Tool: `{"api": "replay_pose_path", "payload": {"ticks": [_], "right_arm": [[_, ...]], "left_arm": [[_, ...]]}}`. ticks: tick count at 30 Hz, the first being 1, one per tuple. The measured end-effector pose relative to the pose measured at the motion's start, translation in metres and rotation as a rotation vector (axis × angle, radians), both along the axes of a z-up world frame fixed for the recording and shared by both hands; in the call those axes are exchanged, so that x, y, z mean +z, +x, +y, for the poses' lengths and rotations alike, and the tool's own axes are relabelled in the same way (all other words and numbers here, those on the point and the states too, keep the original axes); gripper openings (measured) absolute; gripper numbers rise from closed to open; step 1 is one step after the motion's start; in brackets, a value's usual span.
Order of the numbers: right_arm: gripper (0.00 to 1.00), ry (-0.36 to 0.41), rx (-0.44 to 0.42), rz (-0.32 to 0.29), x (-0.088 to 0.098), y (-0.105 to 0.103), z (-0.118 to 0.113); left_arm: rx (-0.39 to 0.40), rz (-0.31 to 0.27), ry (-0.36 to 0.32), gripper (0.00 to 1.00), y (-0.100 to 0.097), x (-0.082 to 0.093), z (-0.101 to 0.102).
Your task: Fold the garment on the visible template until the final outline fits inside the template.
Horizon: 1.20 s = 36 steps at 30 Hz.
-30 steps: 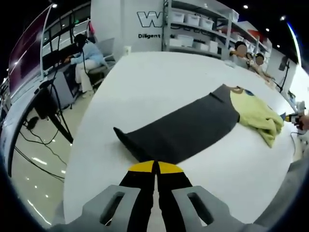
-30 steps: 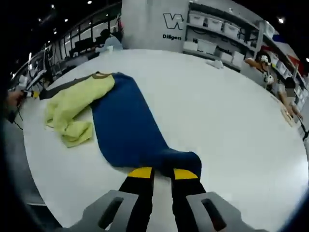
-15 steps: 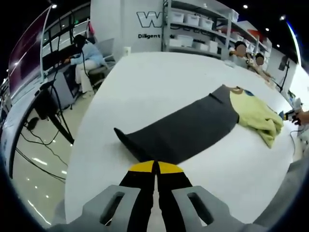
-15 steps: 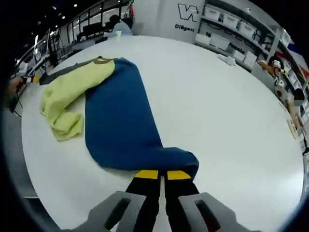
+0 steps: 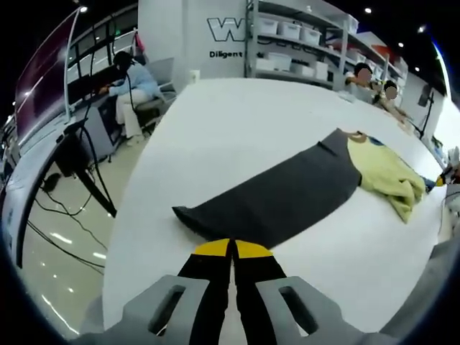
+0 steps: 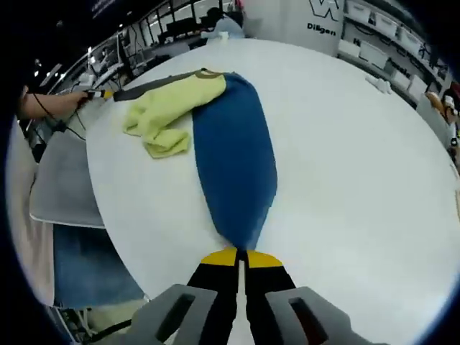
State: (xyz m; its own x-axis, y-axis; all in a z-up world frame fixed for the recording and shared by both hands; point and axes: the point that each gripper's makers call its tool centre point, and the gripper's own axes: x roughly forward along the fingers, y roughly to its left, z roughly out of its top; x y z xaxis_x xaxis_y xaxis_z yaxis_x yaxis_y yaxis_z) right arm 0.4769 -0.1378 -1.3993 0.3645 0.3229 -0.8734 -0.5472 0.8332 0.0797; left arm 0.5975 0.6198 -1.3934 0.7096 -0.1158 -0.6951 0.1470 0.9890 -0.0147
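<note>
- The left tool [image 5: 231, 248] is pinching the dark grey sleeve [image 5: 277, 198] of the garment at its cuff end, jaws pressed together on the cloth right at the yellow tips.
- The right tool [image 6: 241, 257] is clamping the tapered end of the blue sleeve [image 6: 236, 154], jaws together on the fabric.
- The garment is lying on the white worktop [image 5: 215, 122]: each sleeve is running straight ahead from its tool to the yellow-green body [image 6: 169, 108], which is bunching in a rumpled heap at the far end.
- The fabric is looking soft, light and limp; it is draping flat and creasing readily, so it will probably sag and slide over the smooth top rather than hold a shape.
- Holding at the cuffs seems sound for drawing the sleeves inward; the crumpled body will likely need smoothing, taken by an edge or hem.
- I cannot make out a template outline in either view.
</note>
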Motion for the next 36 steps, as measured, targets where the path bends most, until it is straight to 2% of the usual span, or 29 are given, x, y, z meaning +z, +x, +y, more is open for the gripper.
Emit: {"api": "replay_pose_path", "payload": {"ticks": [3,6,10,12,16,18,19,20,21,22,25,28,30,33,36], "right_arm": [[0.00,-0.015,-0.025,0.001,-0.001,-0.005,-0.007],[0.00,-0.047,-0.044,0.028,-0.011,-0.009,-0.009],[0.00,-0.143,-0.039,0.026,-0.025,-0.007,-0.012],[0.00,-0.210,-0.060,0.015,-0.030,-0.003,-0.021],[0.00,-0.239,-0.152,0.011,-0.031,0.004,-0.028],[0.00,-0.280,-0.134,-0.030,-0.023,0.011,-0.029],[0.00,-0.280,-0.142,-0.041,-0.020,0.013,-0.028],[0.06,-0.279,-0.161,-0.066,-0.015,0.018,-0.027],[0.10,-0.255,-0.164,-0.124,-0.007,0.027,-0.021],[0.12,-0.247,-0.149,-0.145,-0.002,0.030,-0.015],[0.12,-0.188,-0.090,-0.183,0.005,0.035,0.013],[0.15,-0.130,-0.041,-0.208,0.003,0.042,0.037],[0.18,-0.077,0.011,-0.234,0.003,0.045,0.065],[0.22,-0.015,0.090,-0.232,-0.003,0.045,0.102],[0.28,0.030,0.143,-0.225,-0.011,0.048,0.137]], "left_arm": [[0.002,-0.001,0.005,0.00,0.001,0.002,0.002],[0.002,0.004,0.012,0.00,0.004,0.003,0.003],[-0.014,0.021,0.045,0.00,0.010,0.005,0.008],[-0.010,0.033,0.059,0.00,0.014,0.005,0.014],[-0.006,0.052,0.060,0.00,0.019,0.005,0.020],[-0.008,0.051,0.069,0.01,0.018,0.007,0.019],[-0.001,0.030,0.092,0.00,0.020,0.012,0.022],[0.022,-0.026,0.106,0.01,0.024,0.021,0.025],[0.031,-0.041,0.094,0.03,0.023,0.025,0.022],[0.026,-0.040,0.081,0.05,0.020,0.026,0.018],[-0.042,-0.079,0.046,0.01,0.014,0.032,-0.010],[-0.120,-0.092,-0.002,0.04,0.008,0.032,-0.047],[-0.192,-0.107,-0.037,0.08,0.004,0.032,-0.079],[-0.313,-0.125,-0.089,0.18,-0.003,0.032,-0.131],[-0.492,-0.107,-0.092,0.19,-0.019,0.027,-0.190]]}}
